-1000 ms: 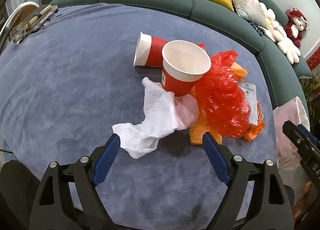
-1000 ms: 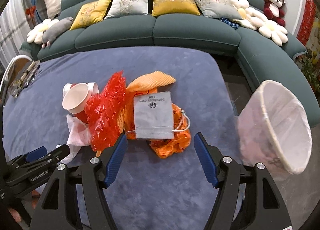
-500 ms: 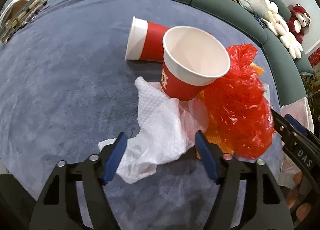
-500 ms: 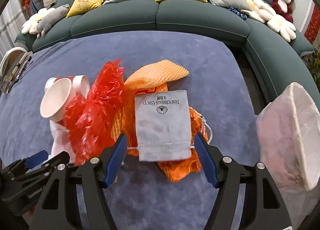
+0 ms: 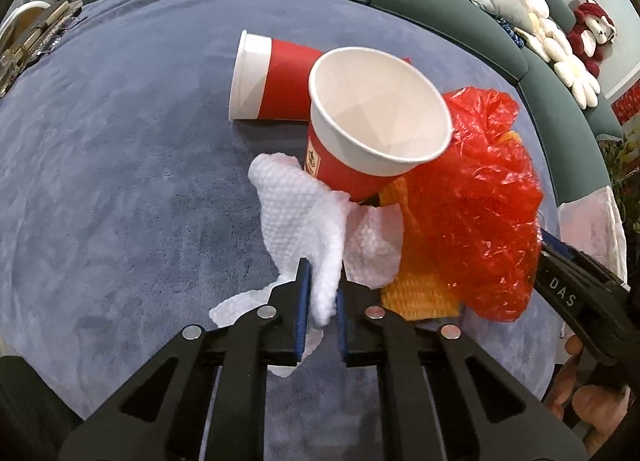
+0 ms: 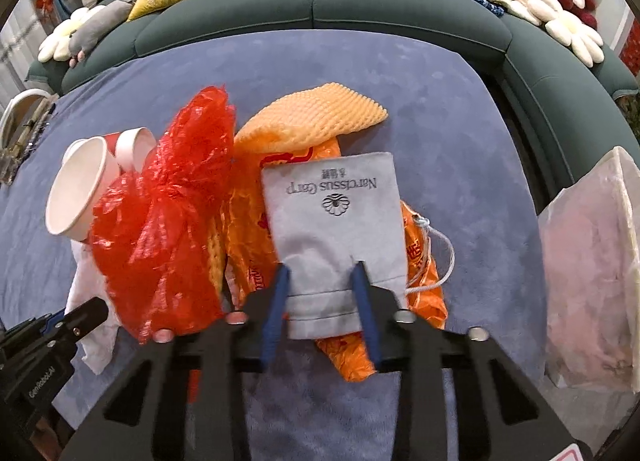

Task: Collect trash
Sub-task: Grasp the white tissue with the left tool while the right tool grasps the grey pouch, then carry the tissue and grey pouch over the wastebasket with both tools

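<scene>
The left gripper [image 5: 320, 293] has just closed its jaws on a crumpled white paper towel [image 5: 304, 217] lying on the blue-grey cloth [image 5: 120, 181] under a tilted red paper cup [image 5: 368, 129]. The right gripper [image 6: 320, 281] has just closed on the bunched hem of a flat grey drawstring pouch [image 6: 336, 213] atop orange wrappers [image 6: 424, 285].

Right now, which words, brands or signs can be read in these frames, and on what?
"Narcissus Garp", upside down, above a flower emblem: grey pouch.
"DAS": right gripper.
"GenRobot.AI": left gripper.
Small characters above the pouch's brand, the orange bag's print and the cup's emblem: unreadable.
</scene>
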Available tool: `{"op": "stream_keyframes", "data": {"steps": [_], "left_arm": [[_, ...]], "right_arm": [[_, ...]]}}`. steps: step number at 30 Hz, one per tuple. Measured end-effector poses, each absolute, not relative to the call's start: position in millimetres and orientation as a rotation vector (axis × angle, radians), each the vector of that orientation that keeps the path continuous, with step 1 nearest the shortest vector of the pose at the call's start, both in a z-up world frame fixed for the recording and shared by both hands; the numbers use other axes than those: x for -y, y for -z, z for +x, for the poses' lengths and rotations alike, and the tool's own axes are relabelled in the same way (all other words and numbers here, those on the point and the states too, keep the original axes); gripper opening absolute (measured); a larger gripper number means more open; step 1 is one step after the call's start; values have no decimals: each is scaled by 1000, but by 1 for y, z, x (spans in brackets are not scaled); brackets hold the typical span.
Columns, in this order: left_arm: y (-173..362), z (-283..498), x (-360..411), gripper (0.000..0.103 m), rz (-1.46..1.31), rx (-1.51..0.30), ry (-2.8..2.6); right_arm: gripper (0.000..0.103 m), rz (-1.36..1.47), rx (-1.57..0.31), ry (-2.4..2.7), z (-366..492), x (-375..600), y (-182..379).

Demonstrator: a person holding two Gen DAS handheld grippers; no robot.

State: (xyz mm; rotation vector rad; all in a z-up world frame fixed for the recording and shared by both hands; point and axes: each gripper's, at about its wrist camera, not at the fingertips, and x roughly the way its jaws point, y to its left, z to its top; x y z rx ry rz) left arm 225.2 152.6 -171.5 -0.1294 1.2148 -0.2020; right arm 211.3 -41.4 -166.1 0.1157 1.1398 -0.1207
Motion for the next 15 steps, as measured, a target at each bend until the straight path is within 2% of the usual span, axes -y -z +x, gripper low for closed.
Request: {"op": "stream_keyframes", "data": {"steps": [1,3,15], "left_arm": [[169,226,-149,10,-131,-1211,204],[161,221,-147,10,-131,-1200,212],[107,181,-118,9,-112,-1102,284]], "right_arm": [[13,116,-1137,116,210,41,164],[8,112,-1125,104,206,39,158],[6,185,-981,117,158,67,93]]}}
